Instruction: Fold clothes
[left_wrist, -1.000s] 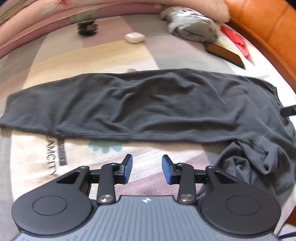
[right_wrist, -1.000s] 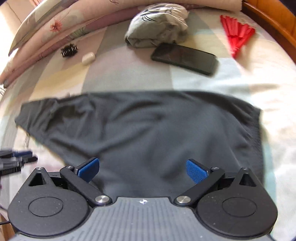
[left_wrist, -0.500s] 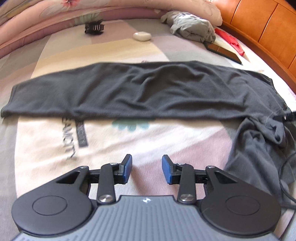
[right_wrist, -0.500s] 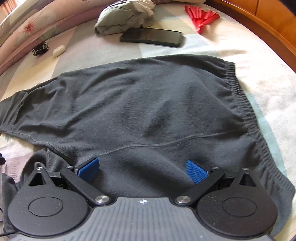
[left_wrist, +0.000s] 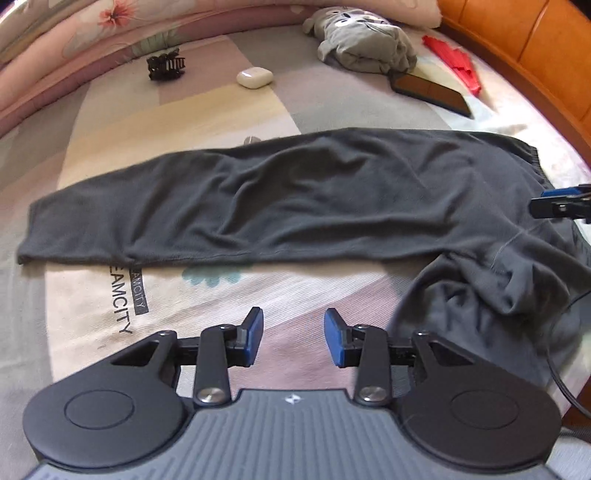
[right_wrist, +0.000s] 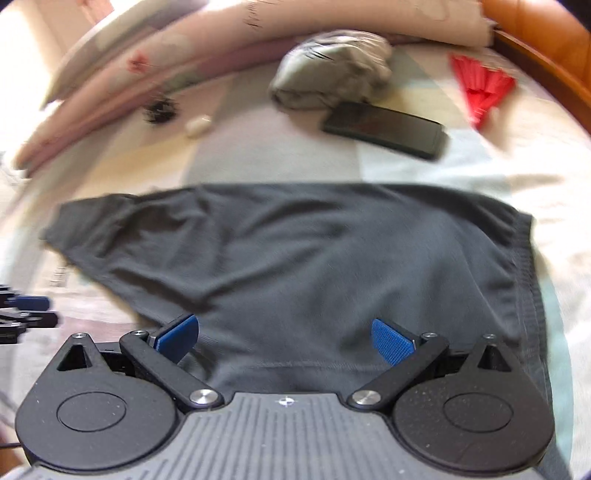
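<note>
A pair of dark grey knit trousers (left_wrist: 295, 199) lies spread across a bed (left_wrist: 207, 118) covered with a pastel patchwork sheet, one leg stretched flat from left to right in the left wrist view and the other leg bunched in a crumpled heap at the near right edge. The left gripper (left_wrist: 293, 338) hovers over bare sheet just in front of the flat leg, its blue-padded fingers (left_wrist: 255, 334) parted with nothing between them. The right gripper (right_wrist: 286, 338) hangs above the waist end of the trousers, beside the ribbed waistband (right_wrist: 526, 295), its fingers spread wide and empty. Beyond the trousers rest a black hair claw (left_wrist: 166, 66), a small white earbud case (left_wrist: 255, 78), a rumpled light grey garment (left_wrist: 364, 40), a black smartphone (left_wrist: 430, 94) and a red folding fan (left_wrist: 456, 66).
</note>
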